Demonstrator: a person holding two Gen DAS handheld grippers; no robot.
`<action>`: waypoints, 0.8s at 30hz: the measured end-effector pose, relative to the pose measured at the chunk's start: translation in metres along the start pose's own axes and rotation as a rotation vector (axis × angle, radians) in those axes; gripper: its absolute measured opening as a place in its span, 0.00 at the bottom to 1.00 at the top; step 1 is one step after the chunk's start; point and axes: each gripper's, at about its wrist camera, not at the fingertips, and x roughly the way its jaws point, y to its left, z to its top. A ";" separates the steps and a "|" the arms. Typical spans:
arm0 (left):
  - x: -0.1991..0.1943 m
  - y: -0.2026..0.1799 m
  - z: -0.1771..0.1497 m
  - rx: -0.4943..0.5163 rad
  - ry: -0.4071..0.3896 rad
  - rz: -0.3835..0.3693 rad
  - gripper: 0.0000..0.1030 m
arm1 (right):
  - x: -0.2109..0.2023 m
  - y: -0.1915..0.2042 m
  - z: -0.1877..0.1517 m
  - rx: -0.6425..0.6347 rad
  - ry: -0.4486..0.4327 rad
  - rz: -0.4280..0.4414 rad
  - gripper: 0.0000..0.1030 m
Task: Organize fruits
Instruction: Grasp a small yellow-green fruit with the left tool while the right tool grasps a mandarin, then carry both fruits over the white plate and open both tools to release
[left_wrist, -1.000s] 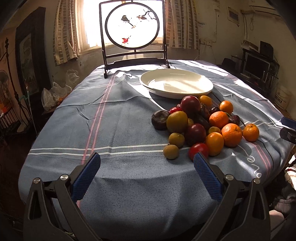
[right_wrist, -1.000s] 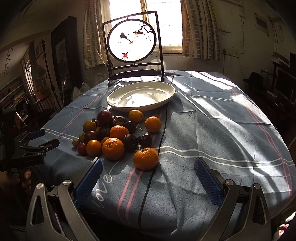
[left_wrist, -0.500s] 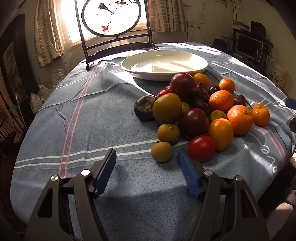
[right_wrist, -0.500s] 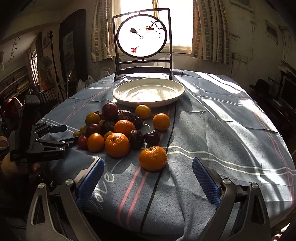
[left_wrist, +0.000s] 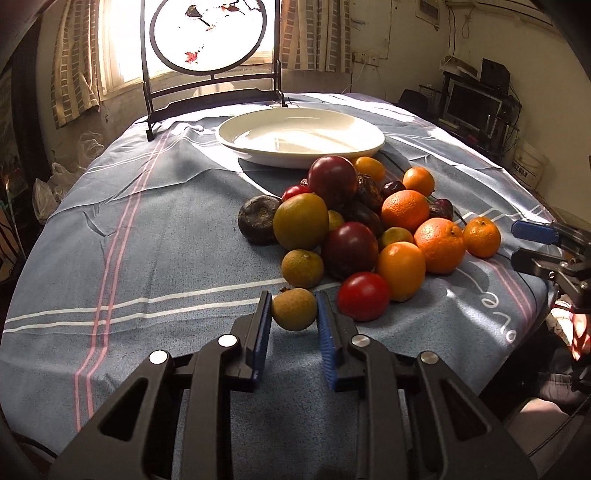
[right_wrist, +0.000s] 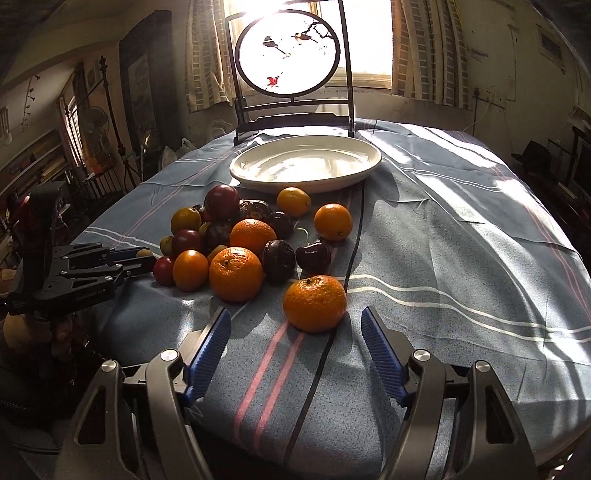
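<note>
Since half a second ago the left tongs (left_wrist: 294, 325) have closed in from wide apart and now clamp a small brown fruit (left_wrist: 294, 309) between their blue pads (left_wrist: 326, 332), at the near edge of the fruit pile (left_wrist: 354, 225). A red fruit (left_wrist: 363, 296) sits just to the right of these tongs, and the white plate (left_wrist: 301, 136) lies beyond the pile. The right tongs (right_wrist: 295, 343) stand spread apart on the counter (right_wrist: 461, 258), with a mandarin (right_wrist: 315, 302) just ahead of their tips, slightly right of centre, touching neither pad.
</note>
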 end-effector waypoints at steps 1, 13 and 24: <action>-0.005 0.000 0.000 -0.006 -0.013 0.000 0.23 | 0.002 0.000 0.000 0.003 0.007 0.011 0.67; -0.019 -0.004 0.004 -0.003 -0.056 0.000 0.23 | 0.032 -0.010 0.013 0.028 0.021 -0.019 0.51; -0.020 0.009 0.012 -0.046 -0.079 -0.007 0.23 | 0.020 -0.020 0.027 0.072 -0.041 0.061 0.41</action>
